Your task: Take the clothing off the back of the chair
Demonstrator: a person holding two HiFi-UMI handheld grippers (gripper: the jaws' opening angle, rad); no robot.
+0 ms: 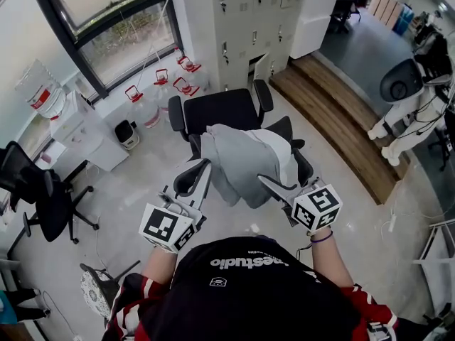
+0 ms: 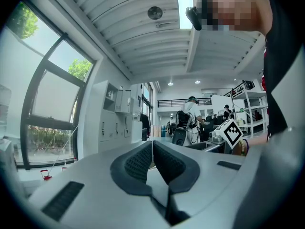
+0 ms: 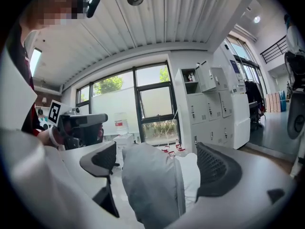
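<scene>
Right gripper [image 3: 157,156]: jaws spread wide. A fold of the soft grey fabric garment [image 1: 238,163] stands between the pads, but neither pad presses it.

Left gripper [image 2: 151,144]: jaws closed tip to tip, empty, near the garment's left edge.

Garment lies draped over the back of the black wheeled office chair [image 1: 213,111]. Likely light and limp and will sag when lifted. Best pinched at the bunched fold on top.

Backrest mostly hidden under the cloth. Can't tell whether it snags.
</scene>
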